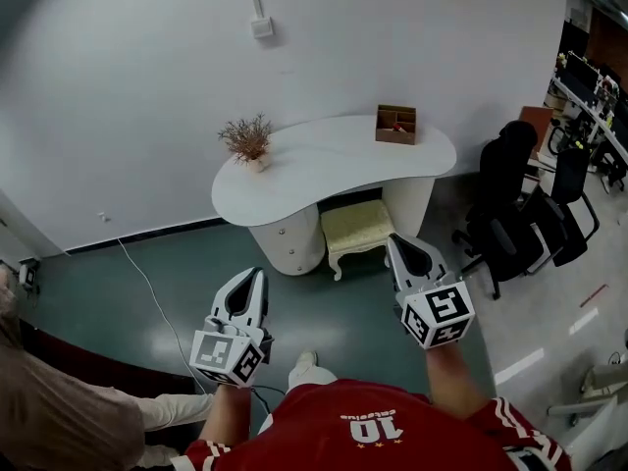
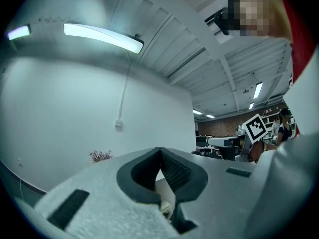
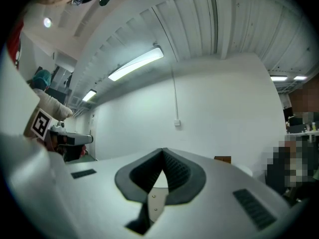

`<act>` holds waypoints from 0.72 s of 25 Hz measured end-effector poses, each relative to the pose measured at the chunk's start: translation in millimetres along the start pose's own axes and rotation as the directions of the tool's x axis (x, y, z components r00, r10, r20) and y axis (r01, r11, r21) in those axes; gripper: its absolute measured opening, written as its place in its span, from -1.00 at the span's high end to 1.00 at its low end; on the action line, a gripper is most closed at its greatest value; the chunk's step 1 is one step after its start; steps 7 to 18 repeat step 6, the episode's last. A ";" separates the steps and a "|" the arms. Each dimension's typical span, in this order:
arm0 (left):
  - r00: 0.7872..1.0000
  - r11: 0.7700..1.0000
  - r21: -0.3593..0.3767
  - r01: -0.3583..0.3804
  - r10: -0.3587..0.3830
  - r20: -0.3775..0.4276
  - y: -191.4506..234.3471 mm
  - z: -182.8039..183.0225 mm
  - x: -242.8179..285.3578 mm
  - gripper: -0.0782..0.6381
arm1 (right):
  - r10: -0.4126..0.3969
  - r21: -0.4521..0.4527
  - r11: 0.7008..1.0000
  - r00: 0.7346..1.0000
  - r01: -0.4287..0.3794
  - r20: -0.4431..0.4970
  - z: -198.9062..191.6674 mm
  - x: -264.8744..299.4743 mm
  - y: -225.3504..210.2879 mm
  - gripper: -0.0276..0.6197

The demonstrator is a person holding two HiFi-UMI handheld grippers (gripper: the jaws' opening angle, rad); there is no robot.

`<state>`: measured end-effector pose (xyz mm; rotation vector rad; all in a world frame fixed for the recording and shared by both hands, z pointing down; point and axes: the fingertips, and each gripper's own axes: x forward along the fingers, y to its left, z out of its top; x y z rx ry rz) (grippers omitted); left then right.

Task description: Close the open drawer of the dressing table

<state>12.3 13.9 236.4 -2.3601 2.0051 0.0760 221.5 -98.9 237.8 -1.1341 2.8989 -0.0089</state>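
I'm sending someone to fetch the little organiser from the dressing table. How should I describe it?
Find the white, curved dressing table against the white wall. At the right end of its top, near the wall, sits the wooden box. It is the only brown, square-cornered thing there, with open compartments; the dried plant stands at the left end.

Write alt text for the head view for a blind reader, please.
A person holds the left gripper and right gripper, fingers shut and empty, well short of a white dressing table. On it stand a dried plant and a wooden box; a cushioned stool sits underneath.
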 end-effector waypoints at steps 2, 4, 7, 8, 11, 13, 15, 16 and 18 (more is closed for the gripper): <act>1.000 1.000 -0.001 -0.001 0.001 -0.004 0.1 -0.9 -0.8 0.79 | -0.004 0.001 1.000 1.000 0.004 -0.001 -0.6 0.6 -0.1 0.91; 1.000 1.000 -0.003 -0.001 0.001 -0.003 -0.2 0.8 -1.2 0.79 | 0.000 0.005 1.000 1.000 0.001 -0.006 -0.7 1.8 1.7 0.91; 1.000 1.000 -0.003 0.000 0.000 -0.001 -0.8 2.9 -2.0 0.78 | 0.004 0.007 1.000 1.000 -0.003 -0.009 -0.3 2.7 4.5 0.91; 1.000 1.000 -0.003 0.000 0.000 -0.001 -0.8 2.9 -2.0 0.78 | 0.004 0.007 1.000 1.000 -0.003 -0.009 -0.3 2.7 4.5 0.91; 1.000 1.000 -0.003 0.000 0.000 -0.001 -0.8 2.9 -2.0 0.78 | 0.004 0.007 1.000 1.000 -0.003 -0.009 -0.3 2.7 4.5 0.91; 1.000 1.000 -0.003 0.000 0.000 -0.001 -0.8 2.9 -2.0 0.78 | 0.004 0.007 1.000 1.000 -0.003 -0.009 -0.3 2.7 4.5 0.91; 1.000 1.000 -0.003 0.000 0.000 -0.001 -0.8 2.9 -2.0 0.78 | 0.004 0.007 1.000 1.000 -0.003 -0.009 -0.3 2.7 4.5 0.91; 1.000 1.000 -0.003 0.000 0.000 -0.001 -0.8 2.9 -2.0 0.78 | 0.004 0.007 1.000 1.000 -0.003 -0.009 -0.3 2.7 4.5 0.91; 1.000 1.000 -0.003 0.000 0.000 -0.001 -0.8 2.9 -2.0 0.78 | 0.004 0.007 1.000 1.000 -0.003 -0.009 -0.3 2.7 4.5 0.91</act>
